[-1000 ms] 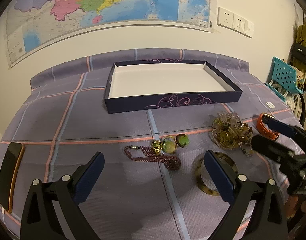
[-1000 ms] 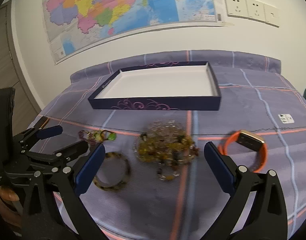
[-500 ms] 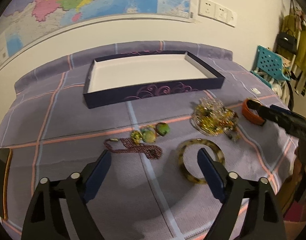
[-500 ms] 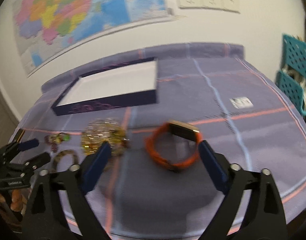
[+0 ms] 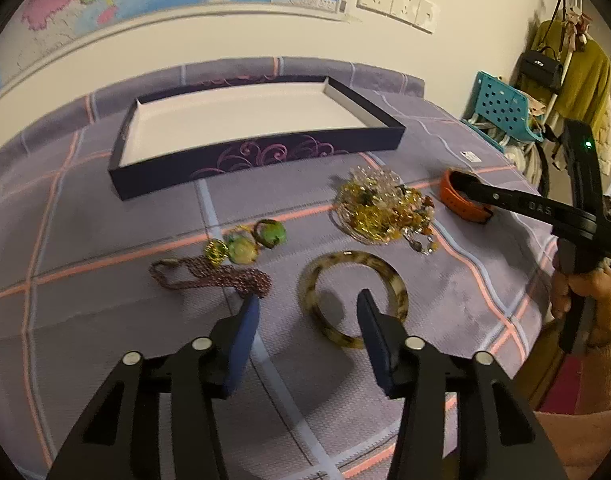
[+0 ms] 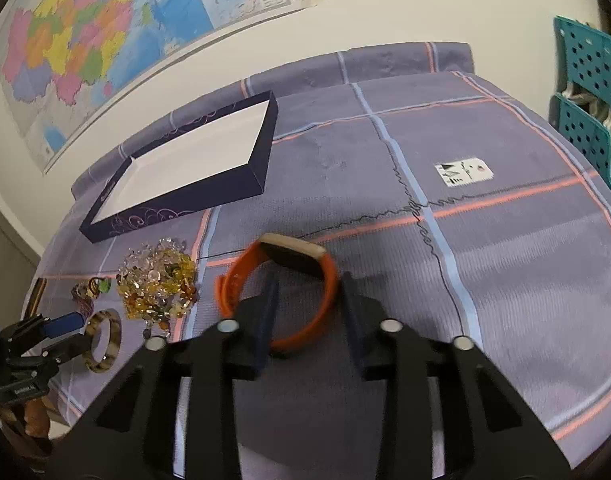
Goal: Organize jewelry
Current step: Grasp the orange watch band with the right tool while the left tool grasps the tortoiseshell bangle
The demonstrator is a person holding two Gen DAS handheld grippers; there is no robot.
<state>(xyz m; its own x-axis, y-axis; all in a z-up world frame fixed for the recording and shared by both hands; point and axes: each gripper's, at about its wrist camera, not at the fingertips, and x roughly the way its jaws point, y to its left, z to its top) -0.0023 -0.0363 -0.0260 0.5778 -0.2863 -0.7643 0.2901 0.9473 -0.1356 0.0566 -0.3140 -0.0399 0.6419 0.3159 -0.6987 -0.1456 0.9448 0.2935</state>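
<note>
Near the cloth's front edge, right tongs (image 6: 307, 306) apparently straddling orange watch (image 6: 277, 284), unclosed.

- Counter (image 6: 505, 240) at 3 o'clock of the orange watch (image 6: 241, 280): open cloth; only a flat white label (image 6: 463, 170) toward 1 o'clock.
- Right gripper (image 6: 307, 280): fingers spread, straddling the watch's band on its 3 o'clock side.
- Watch's 9 o'clock side: bead cluster (image 5: 385, 210) close by, narrow gap.
- Left gripper (image 5: 307, 300): right finger over the tortoiseshell bangle (image 5: 351, 294), left finger tip at the end of the chain necklace (image 5: 213, 278).
- 12 o'clock: bare cloth strip, then the tray (image 5: 265, 156) wall; its interior has free room.
- Green charms (image 5: 241, 246) crowd the chain's 12 o'clock side.
</note>
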